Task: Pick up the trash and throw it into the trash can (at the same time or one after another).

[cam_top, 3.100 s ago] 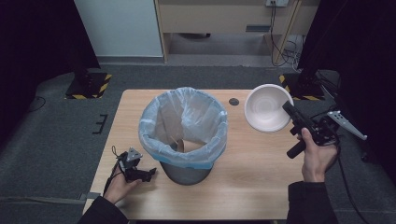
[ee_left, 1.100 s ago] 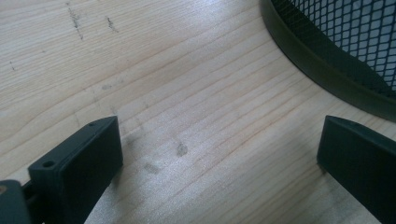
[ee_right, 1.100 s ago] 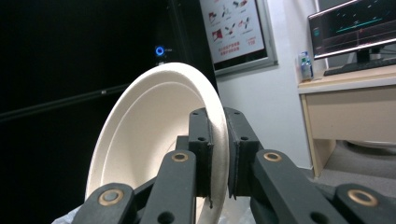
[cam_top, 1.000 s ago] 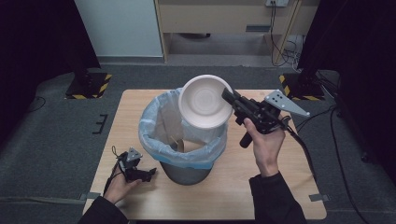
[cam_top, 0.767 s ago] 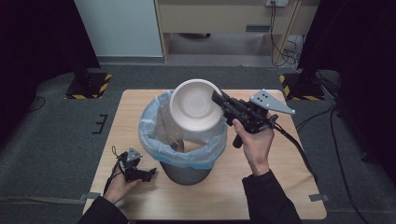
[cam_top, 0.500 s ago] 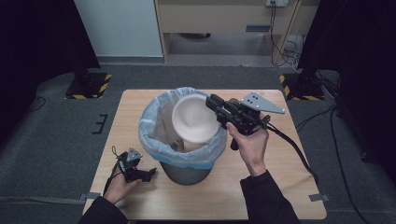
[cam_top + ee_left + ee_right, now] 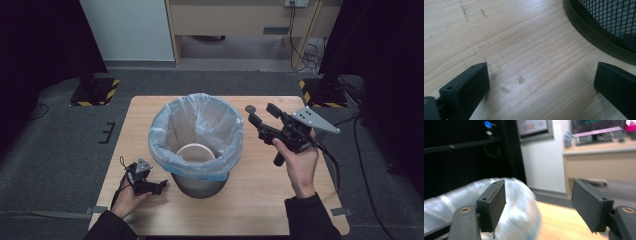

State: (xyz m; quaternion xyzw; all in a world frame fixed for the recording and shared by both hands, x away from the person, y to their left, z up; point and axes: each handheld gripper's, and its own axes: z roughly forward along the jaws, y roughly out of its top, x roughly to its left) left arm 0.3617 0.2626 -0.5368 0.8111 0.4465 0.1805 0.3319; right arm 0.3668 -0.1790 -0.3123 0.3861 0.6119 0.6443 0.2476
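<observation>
Grey carpet surrounds a pale wooden table [image 7: 260,200], with a white cabinet and a wooden desk against the far wall and dark curtains at both sides. Near the table's middle stands a dark mesh bin [image 7: 197,145] lined with a pale blue plastic bag [image 7: 172,117] folded over its rim. Inside the bin, low down, lies a white bowl [image 7: 196,151], its round rim facing up.

On the right, the person's forearm reaches in from the bottom edge, and the right hand [image 7: 299,162] holds the right gripper [image 7: 261,114] above the table, just beside the bin's right rim and pointing toward it. Its jaws are spread wide with nothing between them; the right gripper view shows both black pads apart, the blurred bag bulging behind the left one and bare table beyond. A grey three-cornered plate [image 7: 315,120] sits on top of this gripper.

On the left, the left hand [image 7: 127,197] rests low at the table's near-left corner, holding the left gripper [image 7: 161,187] just beside the bin's base. In the left gripper view its jaws are also wide apart, empty, over wood grain, with the bin's mesh wall and dark base ring at upper right.
</observation>
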